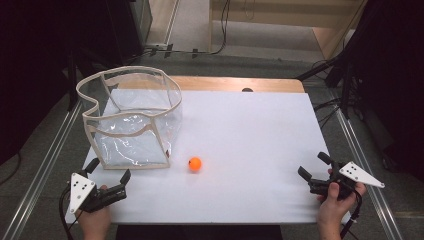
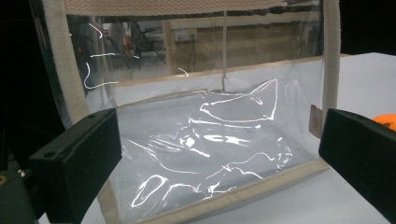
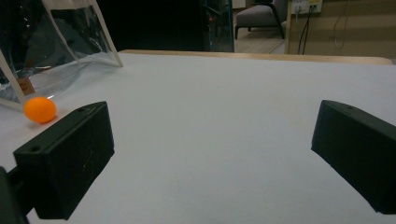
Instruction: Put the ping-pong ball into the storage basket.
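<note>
Two grippers rest at the near corners of the white counter (image 1: 250, 130), each in one of the person's hands, and both stand released with nothing between their jaws. The left gripper (image 1: 107, 170) sits at the near left corner, its jaws spread wide and pointing toward the clear plastic bag (image 1: 131, 120), which stands upright and open-topped just beyond them with cream fabric trim along its rim and edges. In the left gripper view the left gripper (image 2: 219, 154) frames the bag's (image 2: 205, 140) crinkled front panel between its two black jaws; the jaws lie close to the bag, but whether they touch it cannot be told. A sliver of the orange ball (image 2: 385, 119) peeks over the right-hand jaw in that view. The right gripper (image 1: 312, 166) is at the near right corner, jaws equally wide apart and touching nothing, aimed across the bare counter toward the left. The orange ball (image 1: 195, 163) lies on the counter just beside the bag's near right corner, between the two grippers and nearer the left one, well apart from the right. In the right gripper view the ball (image 3: 40, 109) sits above the left-hand jaw of the right gripper (image 3: 210, 158), next to the bag's (image 3: 56, 42) lower edge.
</note>
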`<state>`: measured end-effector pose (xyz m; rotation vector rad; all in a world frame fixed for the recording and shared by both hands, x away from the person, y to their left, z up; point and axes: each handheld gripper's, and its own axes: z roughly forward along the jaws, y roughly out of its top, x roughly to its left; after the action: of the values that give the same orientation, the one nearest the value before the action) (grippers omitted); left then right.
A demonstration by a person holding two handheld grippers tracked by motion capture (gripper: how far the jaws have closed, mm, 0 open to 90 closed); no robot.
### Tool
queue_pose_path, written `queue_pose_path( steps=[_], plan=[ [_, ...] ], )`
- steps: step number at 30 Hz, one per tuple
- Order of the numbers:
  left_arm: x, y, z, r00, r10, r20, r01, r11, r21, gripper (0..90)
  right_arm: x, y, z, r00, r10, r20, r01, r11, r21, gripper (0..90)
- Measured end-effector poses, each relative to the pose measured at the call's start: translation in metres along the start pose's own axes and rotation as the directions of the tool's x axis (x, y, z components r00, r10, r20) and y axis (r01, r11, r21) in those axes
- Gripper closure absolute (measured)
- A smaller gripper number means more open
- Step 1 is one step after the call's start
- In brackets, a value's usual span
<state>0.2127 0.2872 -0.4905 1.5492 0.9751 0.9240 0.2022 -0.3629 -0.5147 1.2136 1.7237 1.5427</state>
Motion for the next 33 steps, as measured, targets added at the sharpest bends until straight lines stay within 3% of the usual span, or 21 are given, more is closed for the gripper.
queue_pose_path(
  steps=[4, 6, 10, 14, 19, 22, 33],
  plan=[
    [0.000, 0.000, 0.000, 1.0000, -0.003, 0.001, 0.003, 1.0000, -0.003, 0.0, 0.003, 0.003, 0.004, 0.9998, -0.004, -0.017, 0.004, 1.000, -0.004, 0.0],
    [0.000, 0.000, 0.000, 1.0000, 0.000, 0.001, 0.000, 1.0000, -0.001, 0.0, 0.006, 0.007, 0.006, 0.9995, -0.029, -0.015, 0.029, 1.000, 0.005, 0.0],
    [-0.001, 0.000, 0.000, 1.0000, 0.005, -0.001, -0.005, 1.0000, -0.001, 0.0, 0.013, 0.014, 0.009, 0.9974, -0.072, -0.006, 0.072, 0.997, -0.026, 0.0],
    [-0.002, 0.000, 0.000, 1.0000, 0.007, 0.000, -0.007, 1.0000, -0.003, 0.0, 0.016, 0.018, 0.011, 0.9937, -0.099, -0.052, 0.098, 0.995, -0.027, 0.0],
    [-0.002, 0.000, -0.001, 0.9999, 0.011, 0.001, -0.011, 0.9999, -0.002, 0.0, 0.023, 0.025, 0.015, 0.9890, -0.136, -0.059, 0.136, 0.991, 0.002, 0.0],
    [-0.002, 0.000, 0.000, 0.9999, 0.015, -0.001, -0.015, 0.9999, 0.000, 0.0, 0.031, 0.030, 0.019, 0.9817, -0.162, -0.100, 0.169, 0.984, 0.062, 0.0],
    [-0.004, -0.001, 0.000, 0.9994, 0.033, -0.008, -0.033, 0.9994, 0.006, 0.0, 0.033, 0.040, 0.022, 0.9749, -0.144, -0.170, 0.163, 0.981, 0.105, 0.0]
  ],
)
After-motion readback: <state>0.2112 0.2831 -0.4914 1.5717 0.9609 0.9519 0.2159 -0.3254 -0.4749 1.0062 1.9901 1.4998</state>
